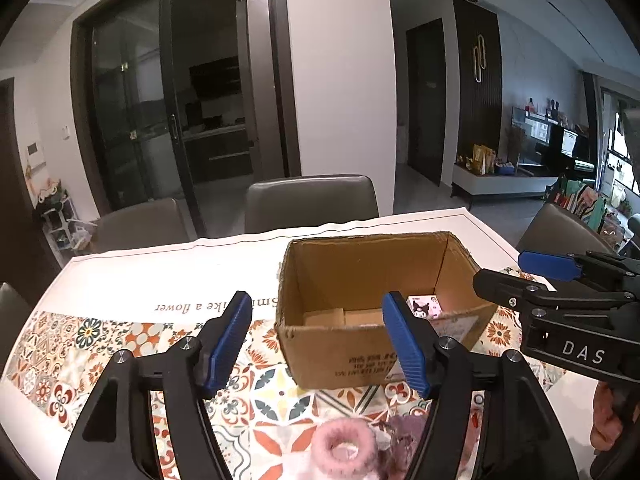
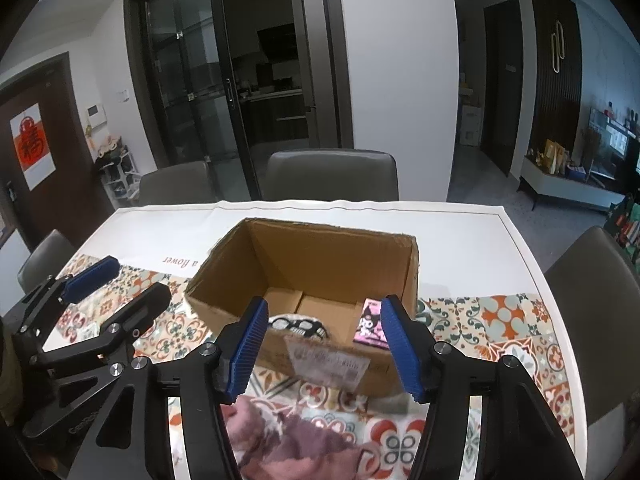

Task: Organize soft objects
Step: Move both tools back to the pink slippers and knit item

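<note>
— Where are the soft things, measured from the box (image 1: 384,312)?

— On the near side of it, on the patterned tablecloth (image 1: 100,344). A fluffy pink hair tie (image 1: 344,446) lies a little way in front of the box's near wall, and a purple fuzzy piece (image 1: 404,430) sits just beside it on the right, touching it as far as I can see.

— And the left gripper (image 1: 324,344)?

— Its blue pads are spread wide apart with nothing between them. It hangs above the cloth on the near side of the box, and the pink hair tie lies below and between the two fingers, nearer the right one. Neither pad touches it.

— The right gripper (image 2: 324,350)?

— Also spread open and empty, pointing at the box's near wall. Under its fingers, in front of the box, lies a heap of pink and purple soft cloth (image 2: 296,436); it is blurred, so I can't tell what it is. It lies low between the fingers, apart from the pads.

— Anything inside the box?

— A pink pack with a cartoon figure (image 2: 374,324) stands at the near right corner, and a white piece with black markings (image 2: 298,326) lies against the near wall, left of the pack.

— How do the two grippers stand to each other?

— Side by side in front of the box, the left gripper off its left corner, the right off its right corner.
</note>
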